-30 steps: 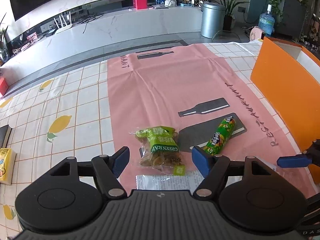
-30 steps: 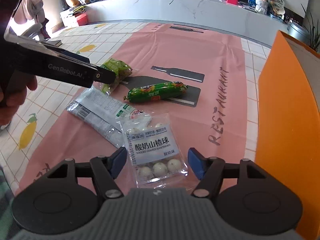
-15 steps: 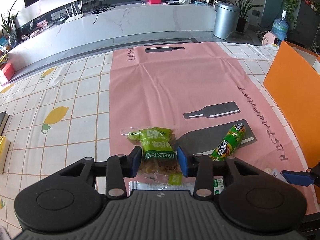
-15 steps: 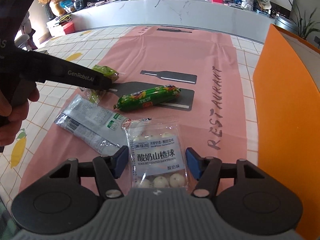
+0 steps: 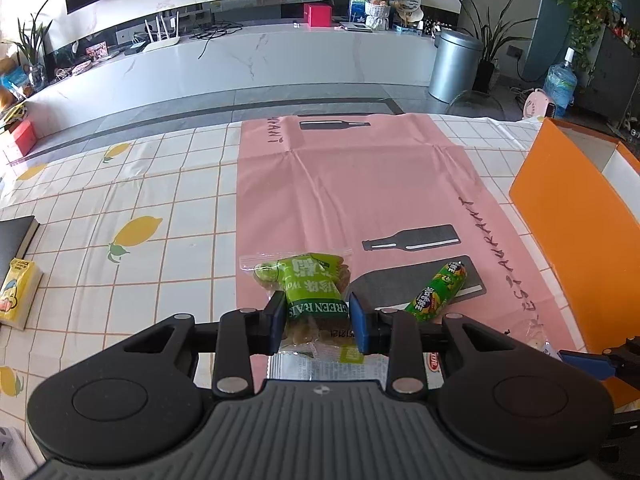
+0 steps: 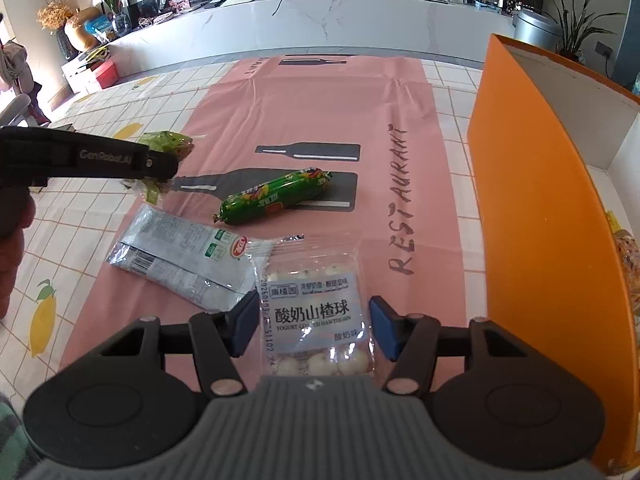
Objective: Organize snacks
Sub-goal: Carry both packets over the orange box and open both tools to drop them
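1 raisin pkt (image 5: 316, 292), 1 sausage (image 6: 276, 196), 1 hawthorn pkt (image 6: 316, 312), 2 silver sachets (image 6: 180, 256), 1 orange box (image 6: 532, 208).

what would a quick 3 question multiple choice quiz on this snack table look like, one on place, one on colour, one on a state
1. Where does the orange box stand relative to the pink mat?
A. at its right edge
B. in its middle
C. at its left edge

2. What colour is the sausage snack wrapper?
A. blue
B. mainly green
C. white

3. What is the left gripper doing?
A. hanging open over bare mat
B. shut on the green raisin packet
C. shut on the silver packet

Answers: 1 A, the box's orange wall rises along the mat's right side in the right wrist view. 2 B, green with a bright printed label. 3 B, both blue pads press the packet's sides in the left wrist view.
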`<act>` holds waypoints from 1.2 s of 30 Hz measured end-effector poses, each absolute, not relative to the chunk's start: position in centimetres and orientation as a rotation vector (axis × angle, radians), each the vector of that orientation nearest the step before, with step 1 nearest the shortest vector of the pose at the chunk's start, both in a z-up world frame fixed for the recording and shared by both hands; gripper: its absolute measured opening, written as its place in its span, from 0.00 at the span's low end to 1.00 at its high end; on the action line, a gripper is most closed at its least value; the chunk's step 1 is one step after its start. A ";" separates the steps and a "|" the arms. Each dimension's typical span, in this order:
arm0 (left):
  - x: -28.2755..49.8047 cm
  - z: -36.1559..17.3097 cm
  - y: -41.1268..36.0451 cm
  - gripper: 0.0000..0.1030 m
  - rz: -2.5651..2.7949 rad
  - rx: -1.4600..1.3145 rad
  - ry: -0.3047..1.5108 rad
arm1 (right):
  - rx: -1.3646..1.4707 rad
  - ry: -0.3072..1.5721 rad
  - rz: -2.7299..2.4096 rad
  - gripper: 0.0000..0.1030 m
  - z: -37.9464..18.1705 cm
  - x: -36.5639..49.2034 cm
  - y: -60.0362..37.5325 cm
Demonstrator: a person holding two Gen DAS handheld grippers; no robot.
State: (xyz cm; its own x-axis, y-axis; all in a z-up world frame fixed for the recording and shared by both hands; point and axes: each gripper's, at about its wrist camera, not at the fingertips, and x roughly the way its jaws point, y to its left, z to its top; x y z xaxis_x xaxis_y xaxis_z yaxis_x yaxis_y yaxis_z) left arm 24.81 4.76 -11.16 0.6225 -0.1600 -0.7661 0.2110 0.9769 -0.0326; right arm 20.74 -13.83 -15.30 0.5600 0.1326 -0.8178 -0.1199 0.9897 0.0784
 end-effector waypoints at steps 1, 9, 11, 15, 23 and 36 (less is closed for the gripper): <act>24.4 -10.6 4.8 0.36 -0.217 0.057 0.868 | 0.013 0.958 0.149 0.55 -15.0 20.4 -13.9; 21.1 -6.8 3.6 0.36 -0.266 0.013 0.851 | 0.024 0.878 0.189 0.54 -11.2 18.1 -14.5; 20.3 -5.9 3.1 0.36 -0.277 0.009 0.845 | 0.039 0.856 0.202 0.53 -10.0 17.4 -14.9; 18.7 -4.2 1.9 0.36 -0.293 -0.006 0.828 | 0.066 0.810 0.211 0.53 -7.7 15.9 -16.2; 15.5 -1.3 -2.1 0.36 -0.365 -0.009 0.797 | 0.070 0.734 0.174 0.53 -3.8 13.1 -20.2; 15.3 -1.0 -11.7 0.36 -0.561 0.050 0.808 | 0.046 0.724 0.027 0.52 -1.2 11.7 -31.4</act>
